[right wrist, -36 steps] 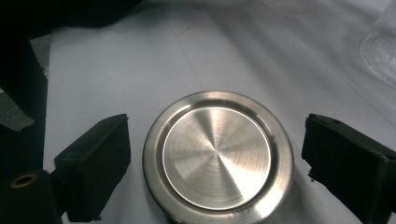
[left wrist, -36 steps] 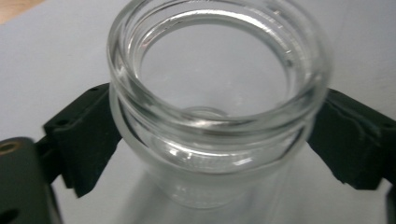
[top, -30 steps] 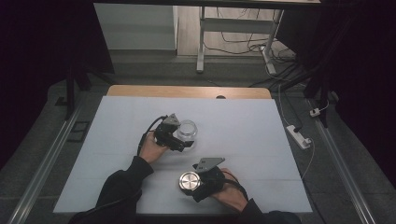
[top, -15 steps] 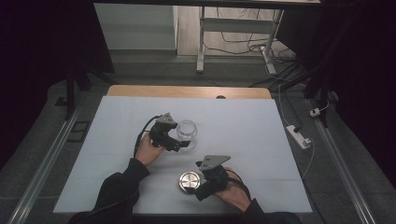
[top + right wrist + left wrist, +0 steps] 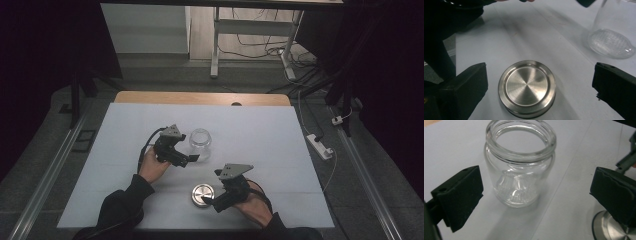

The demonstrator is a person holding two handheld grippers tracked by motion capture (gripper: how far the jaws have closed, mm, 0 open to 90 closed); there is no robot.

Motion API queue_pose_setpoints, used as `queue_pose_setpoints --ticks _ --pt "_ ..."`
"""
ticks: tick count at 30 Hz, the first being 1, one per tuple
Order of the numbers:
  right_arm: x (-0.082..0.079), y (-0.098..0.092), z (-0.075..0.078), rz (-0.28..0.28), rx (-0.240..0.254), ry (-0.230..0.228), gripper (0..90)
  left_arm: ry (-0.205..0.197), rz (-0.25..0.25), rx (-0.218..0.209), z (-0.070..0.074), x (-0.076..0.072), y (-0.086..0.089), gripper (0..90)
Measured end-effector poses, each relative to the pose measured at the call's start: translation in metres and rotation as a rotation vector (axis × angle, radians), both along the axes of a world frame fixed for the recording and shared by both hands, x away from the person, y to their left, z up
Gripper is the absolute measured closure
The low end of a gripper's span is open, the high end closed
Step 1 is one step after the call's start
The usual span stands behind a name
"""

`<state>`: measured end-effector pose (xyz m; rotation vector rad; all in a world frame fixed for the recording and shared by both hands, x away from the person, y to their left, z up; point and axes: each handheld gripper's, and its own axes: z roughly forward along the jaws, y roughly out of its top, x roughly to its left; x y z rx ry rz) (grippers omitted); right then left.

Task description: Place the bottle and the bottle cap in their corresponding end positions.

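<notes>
Both grippers, left gripper (image 5: 192, 160) and right gripper (image 5: 210, 203), gape wide (nothing held), jaws just opened; withdraw straight, sparing glass jar (image 5: 200, 144) and metal lid (image 5: 203, 194).

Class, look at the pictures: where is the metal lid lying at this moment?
In the high view the metal lid lies flat on the white table, towards the near edge, just left of the right tongs and nearer than the open glass jar.

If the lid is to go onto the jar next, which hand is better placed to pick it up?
Probably the right. The right tongs stand open with the metal lid lying flat between their pads, untouched. The left tongs are open around the upright glass jar, better placed to steady it.
</notes>
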<state>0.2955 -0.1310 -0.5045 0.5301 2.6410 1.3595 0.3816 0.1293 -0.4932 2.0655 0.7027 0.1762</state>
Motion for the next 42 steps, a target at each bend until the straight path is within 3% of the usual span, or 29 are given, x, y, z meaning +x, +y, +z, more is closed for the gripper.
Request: queue_pose_setpoints --ticks 8,22,28,42 --pt "0.001 -0.006 0.002 -0.024 -0.008 -0.012 0.0 -0.001 -0.024 -0.015 0.004 -0.016 0.003 0.0" --pt "0.001 -0.02 0.007 -0.059 -0.014 -0.028 0.0 0.058 -0.044 -0.054 0.004 -0.042 0.012 0.0" --pt "-0.002 -0.026 0.01 -0.071 -0.017 -0.04 0.0 0.064 -0.052 -0.078 0.005 -0.058 0.019 0.0" --pt "-0.006 -0.057 0.016 -0.162 -0.013 -0.056 0.0 0.052 0.015 -0.049 0.002 -0.093 0.042 0.0"
